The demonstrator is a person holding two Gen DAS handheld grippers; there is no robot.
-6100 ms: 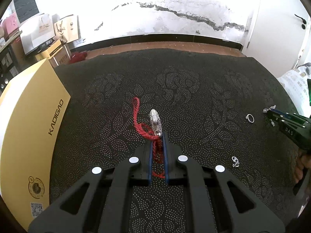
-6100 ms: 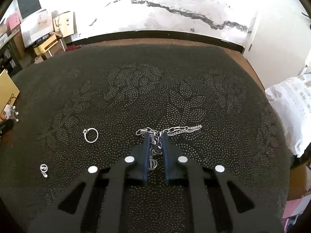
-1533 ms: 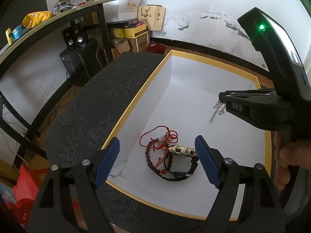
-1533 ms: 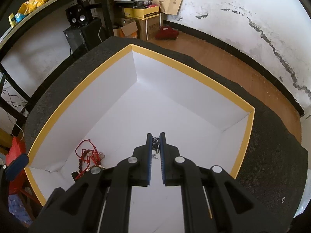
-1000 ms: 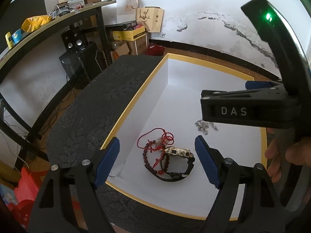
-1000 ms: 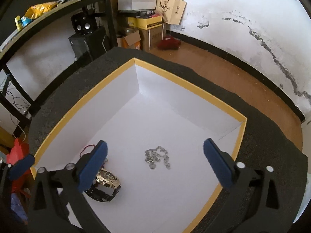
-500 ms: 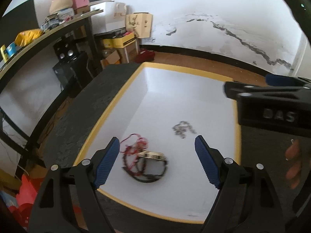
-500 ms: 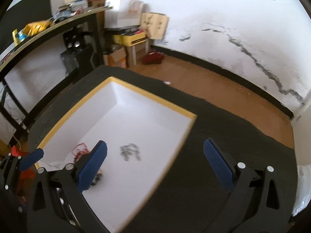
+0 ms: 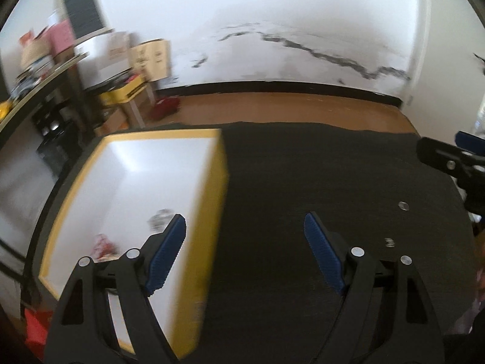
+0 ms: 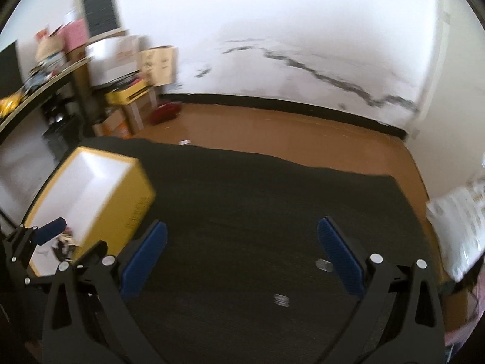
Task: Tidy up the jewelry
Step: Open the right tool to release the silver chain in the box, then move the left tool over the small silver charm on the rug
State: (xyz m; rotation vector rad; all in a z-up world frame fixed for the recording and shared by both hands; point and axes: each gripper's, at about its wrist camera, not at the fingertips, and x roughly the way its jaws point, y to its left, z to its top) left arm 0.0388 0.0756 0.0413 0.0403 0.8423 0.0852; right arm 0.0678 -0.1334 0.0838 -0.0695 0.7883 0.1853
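The yellow-rimmed white box (image 9: 212,163) stands at the left of the black patterned cloth. Inside it lie a silver chain (image 9: 159,220) and a red cord bracelet (image 9: 103,244), both blurred. My left gripper (image 9: 244,233) is open and empty, over the box's right wall and the cloth. My right gripper (image 10: 242,236) is open and empty above the bare cloth. A silver ring (image 10: 323,264) lies just inside its right finger, and a small silver piece (image 10: 281,299) lies nearer me. The left wrist view shows the ring (image 9: 403,205) and the small piece (image 9: 389,242) at the right.
The black cloth (image 10: 257,197) ends at a brown wooden floor (image 10: 288,130) beyond. A white printed bag (image 10: 460,221) sits off the right edge. Shelves and cardboard boxes (image 9: 145,60) stand far left. The right gripper's fingers (image 9: 439,154) show at the right edge.
The right gripper opened and left the silver chain in the box. Both grippers then swung right, away from the box and out over the cloth, still open.
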